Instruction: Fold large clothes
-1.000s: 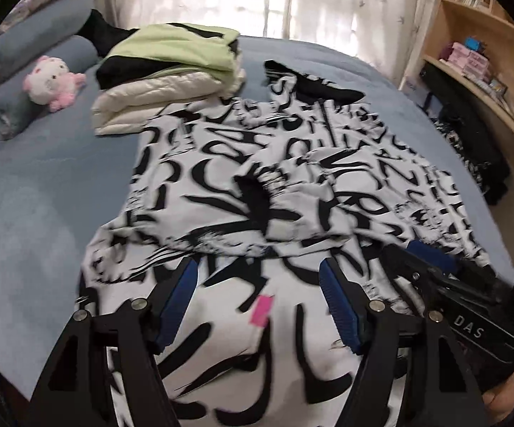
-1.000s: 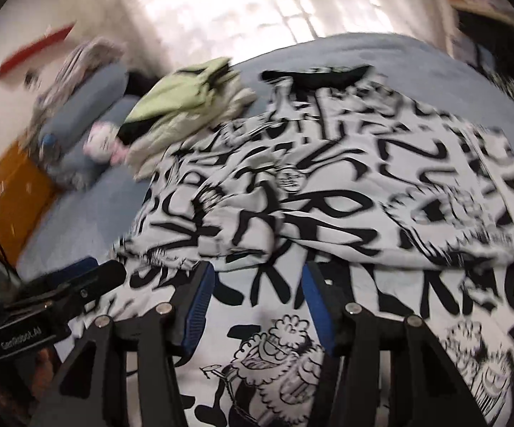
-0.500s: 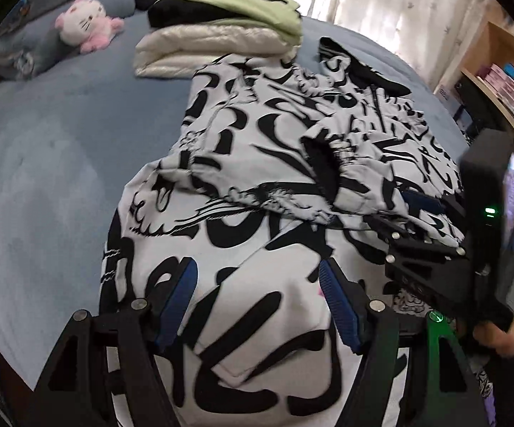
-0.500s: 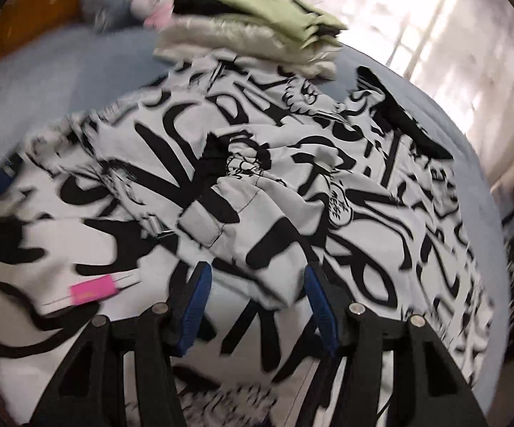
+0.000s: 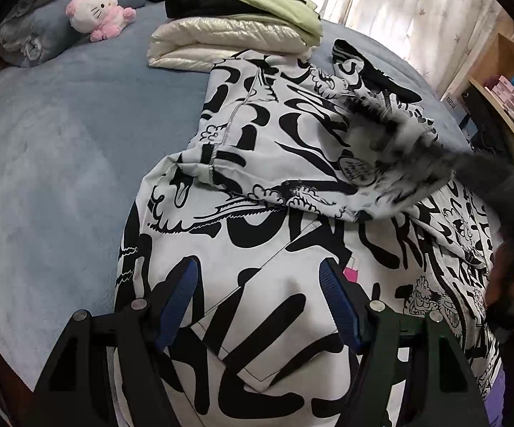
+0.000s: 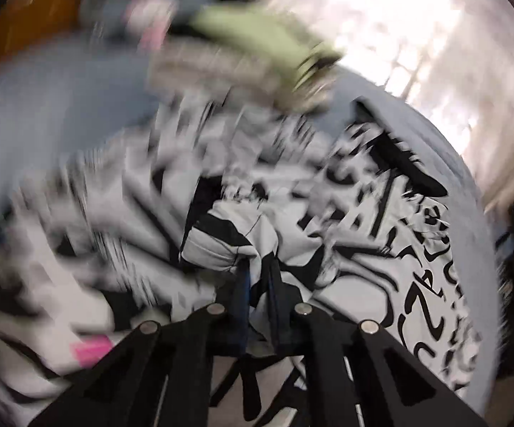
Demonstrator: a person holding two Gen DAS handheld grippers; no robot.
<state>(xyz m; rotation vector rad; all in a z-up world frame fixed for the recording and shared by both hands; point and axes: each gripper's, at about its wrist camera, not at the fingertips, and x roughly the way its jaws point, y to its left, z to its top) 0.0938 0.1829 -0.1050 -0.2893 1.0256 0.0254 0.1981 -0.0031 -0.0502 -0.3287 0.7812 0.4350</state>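
Two folded garments [image 5: 235,25] and plush toy [image 5: 96,10] beyond printed jacket [image 5: 274,149]

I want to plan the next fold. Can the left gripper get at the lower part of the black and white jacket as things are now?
Probably yes. The left gripper stands open right above the jacket, with only its fabric between the fingers. The right gripper, shut on a fold of the jacket, works further right.
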